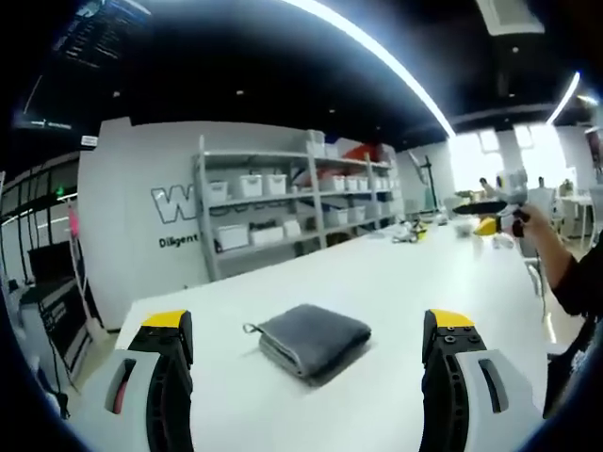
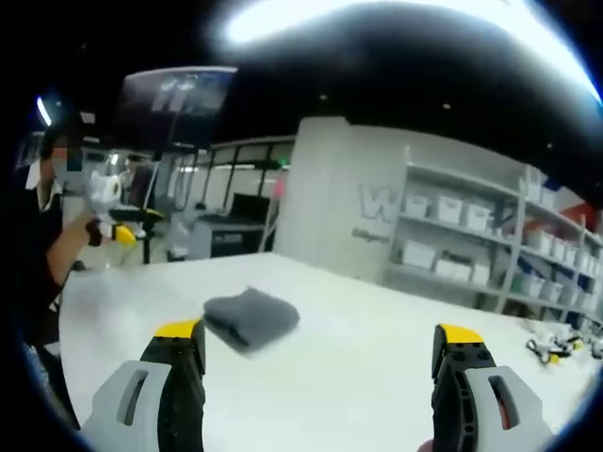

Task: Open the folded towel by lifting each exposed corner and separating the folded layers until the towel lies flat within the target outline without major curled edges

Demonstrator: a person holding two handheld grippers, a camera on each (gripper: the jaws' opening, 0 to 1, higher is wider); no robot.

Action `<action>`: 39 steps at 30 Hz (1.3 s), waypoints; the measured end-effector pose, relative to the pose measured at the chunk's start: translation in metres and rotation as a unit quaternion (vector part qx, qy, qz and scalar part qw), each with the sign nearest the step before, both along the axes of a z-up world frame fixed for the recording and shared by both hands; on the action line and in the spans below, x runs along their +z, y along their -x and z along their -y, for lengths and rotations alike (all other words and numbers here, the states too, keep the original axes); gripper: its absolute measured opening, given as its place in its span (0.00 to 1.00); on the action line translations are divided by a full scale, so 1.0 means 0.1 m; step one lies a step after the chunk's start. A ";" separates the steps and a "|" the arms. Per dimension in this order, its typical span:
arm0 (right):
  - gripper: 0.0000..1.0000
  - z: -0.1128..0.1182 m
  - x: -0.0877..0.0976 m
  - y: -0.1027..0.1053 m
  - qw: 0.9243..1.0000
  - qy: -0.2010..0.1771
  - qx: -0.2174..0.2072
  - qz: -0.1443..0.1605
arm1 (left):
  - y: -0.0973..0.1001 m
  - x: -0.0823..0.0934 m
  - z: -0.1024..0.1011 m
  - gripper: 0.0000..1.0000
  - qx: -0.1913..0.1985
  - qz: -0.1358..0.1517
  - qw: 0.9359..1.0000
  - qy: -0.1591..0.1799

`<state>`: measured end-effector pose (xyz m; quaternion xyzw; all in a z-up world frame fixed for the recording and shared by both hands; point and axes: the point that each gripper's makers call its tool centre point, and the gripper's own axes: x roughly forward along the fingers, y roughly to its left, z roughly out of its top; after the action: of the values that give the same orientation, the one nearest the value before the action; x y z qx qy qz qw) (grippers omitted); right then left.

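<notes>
On the white table (image 1: 396,273) ahead of me lies the grey towel (image 1: 313,339), folded into a thick, compact square, with its stacked layers showing along the near edge and a small hanging loop (image 1: 251,330) sticking out at one corner. In the right gripper view I see the same towel (image 2: 251,317) from another side, just beyond the tip of one jaw, equally closed up. I judge that nothing of the unfolding is done: no corner is raised, no layer is parted, and I can make out no target outline on the tabletop, so I cannot tell where the towel must end up.

My left gripper (image 1: 307,331) has its jaws spread wide, one to each side of the towel, short of it and holding nothing. My right gripper (image 2: 320,347) is likewise spread and empty, with bare table between its jaws. The whole job remains: picking up each exposed corner, peeling the folds apart, flattening the edges.

Beyond the table stand shelves with white bins (image 1: 283,193), and a person (image 2: 47,235) at its far end holds another gripper.
</notes>
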<state>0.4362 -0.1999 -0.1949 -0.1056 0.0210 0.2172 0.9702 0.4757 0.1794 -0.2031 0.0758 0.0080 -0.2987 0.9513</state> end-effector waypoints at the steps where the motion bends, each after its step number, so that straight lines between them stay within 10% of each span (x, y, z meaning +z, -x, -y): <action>1: 1.00 -0.01 0.00 -0.01 1.000 0.002 0.002 0.000 | -0.03 0.01 -0.01 1.00 0.001 0.001 1.000 -0.002; 10: 1.00 -0.06 0.23 -0.20 1.000 0.002 0.005 0.010 | -0.22 0.09 0.02 1.00 -0.001 0.001 1.000 -0.006; 29: 1.00 -0.25 0.06 -0.73 1.000 0.008 0.015 -0.008 | -0.65 -0.04 -0.02 1.00 0.009 -0.011 1.000 -0.009; 39: 1.00 -0.38 0.28 -1.07 0.999 0.007 0.038 -0.001 | -0.92 0.21 -0.05 1.00 0.018 -0.001 1.000 -0.020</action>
<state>0.5430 -0.1620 -0.1673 -0.1134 0.0193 0.2538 0.9604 0.5675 0.1845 -0.1821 0.0939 0.0162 -0.2810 0.9550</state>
